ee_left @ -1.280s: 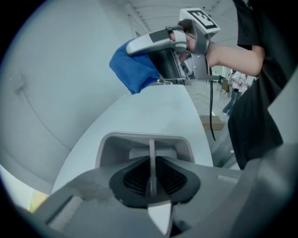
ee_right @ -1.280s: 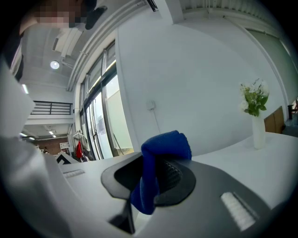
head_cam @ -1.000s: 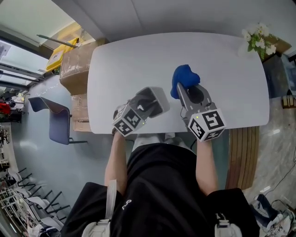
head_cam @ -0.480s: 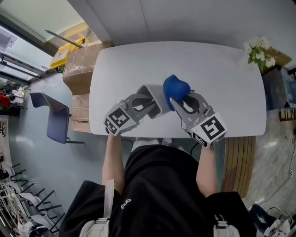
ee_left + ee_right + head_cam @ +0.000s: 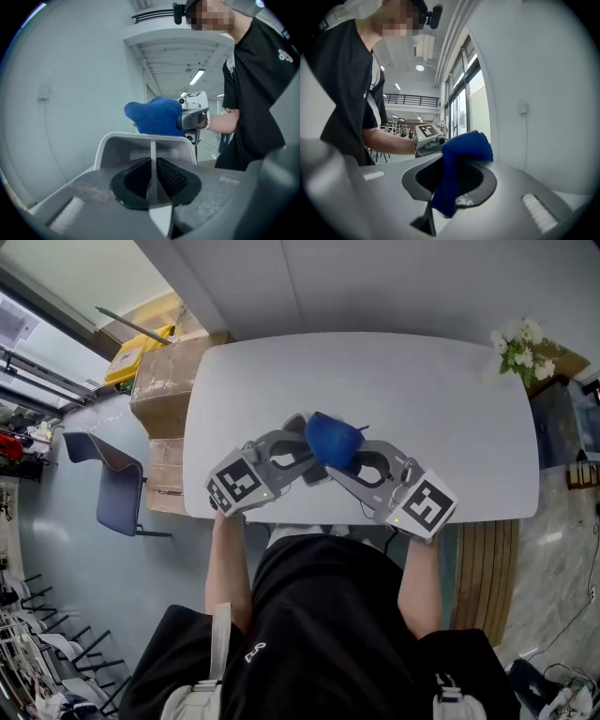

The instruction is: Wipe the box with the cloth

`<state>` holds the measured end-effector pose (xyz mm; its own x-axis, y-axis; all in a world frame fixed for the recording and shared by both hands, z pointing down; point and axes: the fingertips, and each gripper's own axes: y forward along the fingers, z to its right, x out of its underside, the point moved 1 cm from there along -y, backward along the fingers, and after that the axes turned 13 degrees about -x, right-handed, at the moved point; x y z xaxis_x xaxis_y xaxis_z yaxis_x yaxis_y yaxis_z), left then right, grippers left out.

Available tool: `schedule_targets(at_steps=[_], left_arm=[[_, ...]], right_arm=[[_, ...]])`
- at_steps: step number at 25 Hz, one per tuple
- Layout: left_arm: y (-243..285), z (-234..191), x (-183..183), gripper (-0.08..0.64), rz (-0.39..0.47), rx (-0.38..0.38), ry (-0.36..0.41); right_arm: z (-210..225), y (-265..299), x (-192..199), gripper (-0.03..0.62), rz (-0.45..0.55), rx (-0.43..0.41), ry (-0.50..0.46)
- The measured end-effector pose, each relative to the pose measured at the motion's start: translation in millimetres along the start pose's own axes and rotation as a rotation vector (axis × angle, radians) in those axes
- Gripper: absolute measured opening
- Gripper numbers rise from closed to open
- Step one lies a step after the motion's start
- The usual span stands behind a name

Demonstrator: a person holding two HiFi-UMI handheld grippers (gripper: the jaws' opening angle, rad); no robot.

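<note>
The box (image 5: 112, 152) is held over the white table (image 5: 441, 381) by the left gripper (image 5: 152, 180), whose jaws are pressed on one thin wall of it. The blue cloth (image 5: 464, 150) is pinched between the jaws of the right gripper (image 5: 449, 192) and is bunched at the upper rim of the box. It seems to be laid against this rim, but the contact is not seen clearly. In the head view the two grippers are pointed toward each other near the table's front edge.

Box (image 5: 296, 422) mostly hidden beneath cloth (image 5: 333, 439) and left gripper (image 5: 298, 454), right gripper (image 5: 342, 465) jaw tips buried in cloth, cartons (image 5: 164, 381) partly under table (image 5: 422, 399) at left.
</note>
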<state>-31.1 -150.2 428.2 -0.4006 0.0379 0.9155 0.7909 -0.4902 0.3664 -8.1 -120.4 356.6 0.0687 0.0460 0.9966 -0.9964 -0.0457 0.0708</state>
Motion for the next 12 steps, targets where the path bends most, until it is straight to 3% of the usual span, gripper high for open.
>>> schedule_targets(at_steps=[4, 12], left_arm=[[-2.2, 17.2, -3.7, 0.044, -0.002, 0.088, 0.043], [-10.2, 42.7, -2.7, 0.044, 0.021, 0.236, 0.041]], right_arm=[[-8.1, 5.7, -7.7, 0.067, 0.000, -0.050, -0.018], [-11.7, 8.7, -8.1, 0.067, -0.014, -0.075, -0.022]])
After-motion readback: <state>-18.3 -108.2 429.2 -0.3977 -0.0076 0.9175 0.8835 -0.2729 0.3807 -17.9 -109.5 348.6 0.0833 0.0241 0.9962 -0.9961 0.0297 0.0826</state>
